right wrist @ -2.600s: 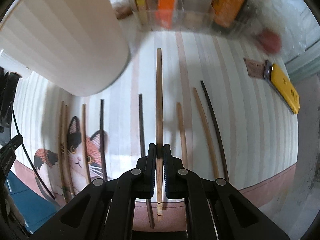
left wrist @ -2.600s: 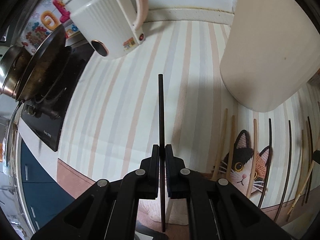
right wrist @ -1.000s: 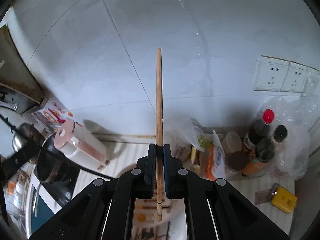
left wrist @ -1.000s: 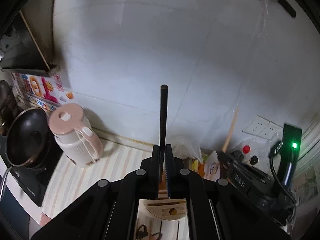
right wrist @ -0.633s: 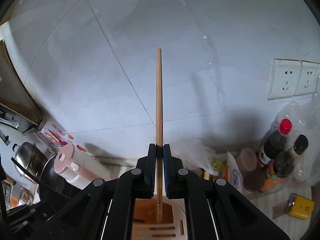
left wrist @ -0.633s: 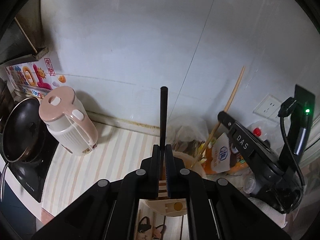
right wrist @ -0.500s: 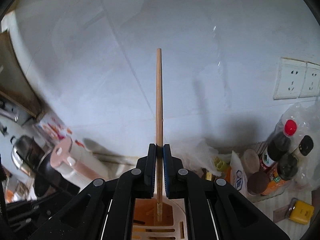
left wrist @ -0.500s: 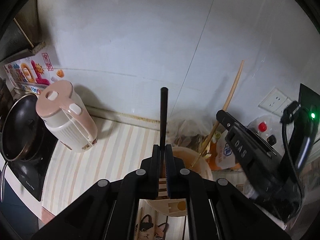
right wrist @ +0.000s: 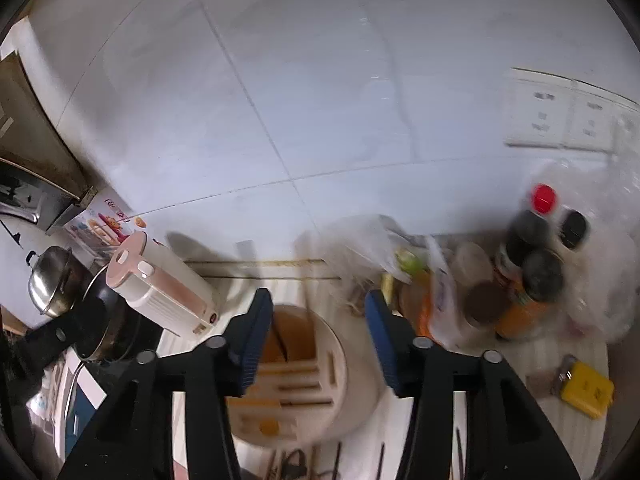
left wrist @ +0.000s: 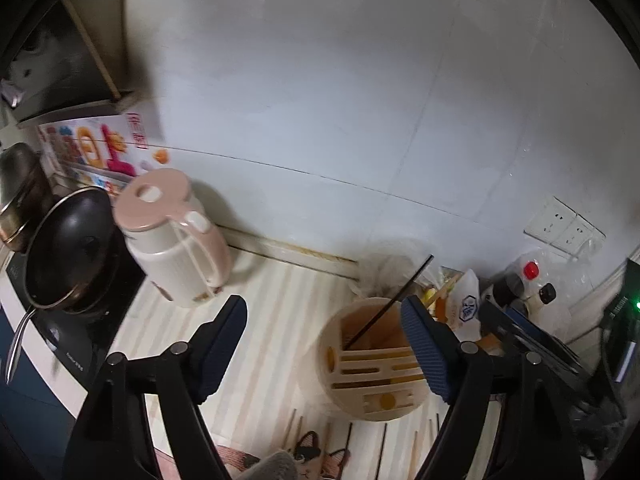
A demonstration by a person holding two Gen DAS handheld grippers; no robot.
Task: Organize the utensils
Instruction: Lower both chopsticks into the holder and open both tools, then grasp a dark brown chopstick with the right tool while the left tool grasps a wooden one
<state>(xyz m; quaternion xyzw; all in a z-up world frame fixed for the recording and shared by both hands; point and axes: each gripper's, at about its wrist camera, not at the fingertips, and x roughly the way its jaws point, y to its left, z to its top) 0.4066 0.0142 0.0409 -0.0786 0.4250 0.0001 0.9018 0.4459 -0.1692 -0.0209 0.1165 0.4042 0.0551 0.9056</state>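
Note:
A cream round utensil holder [left wrist: 340,372] with slotted dividers stands on the striped counter; it also shows in the right wrist view [right wrist: 336,392]. A black chopstick [left wrist: 390,304] leans inside its large compartment. A brown chopstick [right wrist: 309,316] stands in the holder in the right wrist view, blurred. My left gripper [left wrist: 324,344] is open and empty above the holder. My right gripper [right wrist: 318,344] is open and empty above the holder. Several chopsticks [left wrist: 382,452] lie on the cat mat below the holder.
A pink-lidded kettle [left wrist: 172,240] and a black pan [left wrist: 68,248] on a stove stand left. Bottles and bags [right wrist: 528,280] crowd the right back corner. A yellow object [right wrist: 586,390] lies at the right. Wall sockets [right wrist: 560,112] are on the tiled wall.
Both grippers have opened and let go of their chopsticks, which now stand in the holder. The left view has shifted left, so the holder sits right of centre.

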